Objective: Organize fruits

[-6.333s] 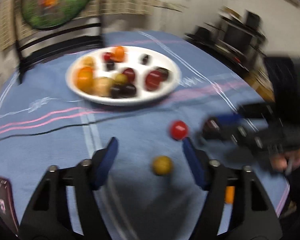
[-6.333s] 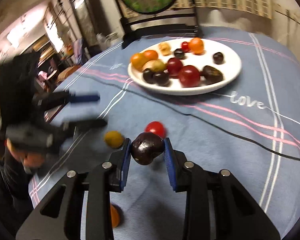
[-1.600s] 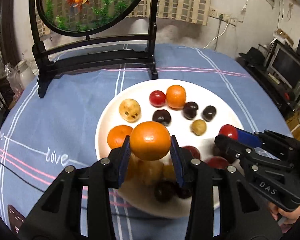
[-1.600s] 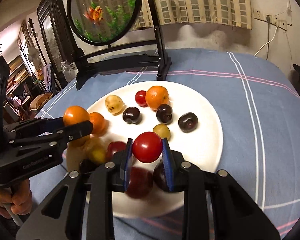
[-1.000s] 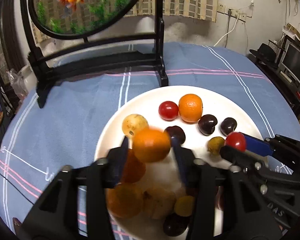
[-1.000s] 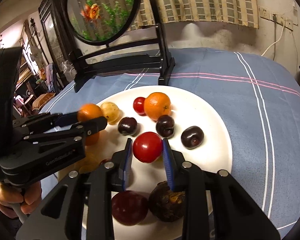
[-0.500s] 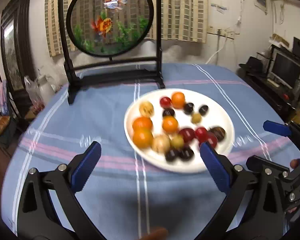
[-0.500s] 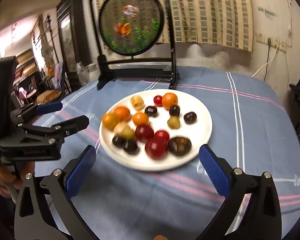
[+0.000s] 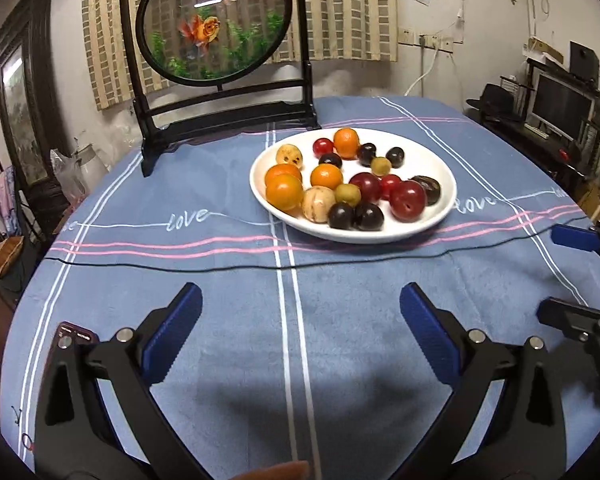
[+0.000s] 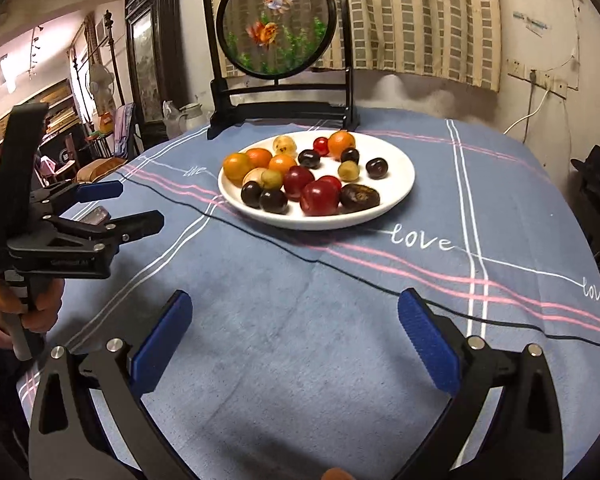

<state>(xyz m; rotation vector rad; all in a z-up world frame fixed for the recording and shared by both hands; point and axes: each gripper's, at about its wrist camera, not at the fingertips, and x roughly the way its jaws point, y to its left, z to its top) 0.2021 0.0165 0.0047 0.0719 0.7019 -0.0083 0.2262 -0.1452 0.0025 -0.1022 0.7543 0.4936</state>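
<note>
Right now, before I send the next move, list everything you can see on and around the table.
Plate: one, white, on the tablecloth, holding all the fruit.
Fruit: about seventeen; orange, red, dark purple, yellow-green, tan; on the plate.
Tablecloth: one, blue with pink and white stripes, covers the table.
Goldfish screen: one, black frame, behind the plate.
Cable: one, black, across the cloth.
Left gripper: open, empty.
Right gripper: open, empty.

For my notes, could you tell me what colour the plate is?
The plate is plain white, clearest in the left wrist view.
</note>
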